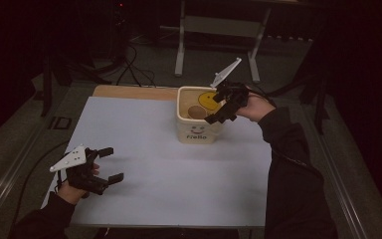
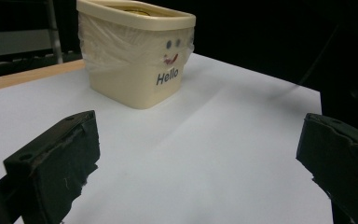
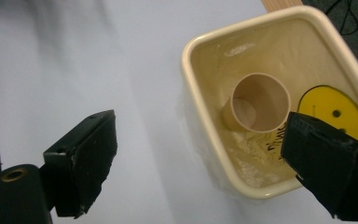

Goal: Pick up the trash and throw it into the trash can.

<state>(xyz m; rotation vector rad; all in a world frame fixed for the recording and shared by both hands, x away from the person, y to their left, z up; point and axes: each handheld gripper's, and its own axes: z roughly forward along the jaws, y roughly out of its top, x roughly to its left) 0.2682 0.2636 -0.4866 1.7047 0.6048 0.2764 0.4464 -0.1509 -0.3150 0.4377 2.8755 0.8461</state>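
A cream square tub (image 1: 197, 130) marked "Hello" with a small face stands at the back middle of the white sheet (image 1: 144, 149). Inside the tub (image 3: 205, 51) lie a tan paper cup (image 3: 260, 103) on its side and a yellow smiley disc (image 3: 333, 111). My right gripper (image 1: 222, 110) hovers over the tub's right rim, open and holding nothing; in the right gripper view one of its jaws sits over the tub and the other over the sheet. My left gripper (image 1: 110, 163) rests open at the sheet's near left, pointing toward the tub (image 2: 135, 70).
A wooden tabletop edge (image 1: 134, 92) shows behind the sheet. Beyond it stand a grey metal frame (image 1: 219, 30) and cables (image 1: 134, 69) on a dark floor. The sheet's right edge (image 2: 303, 88) borders darkness.
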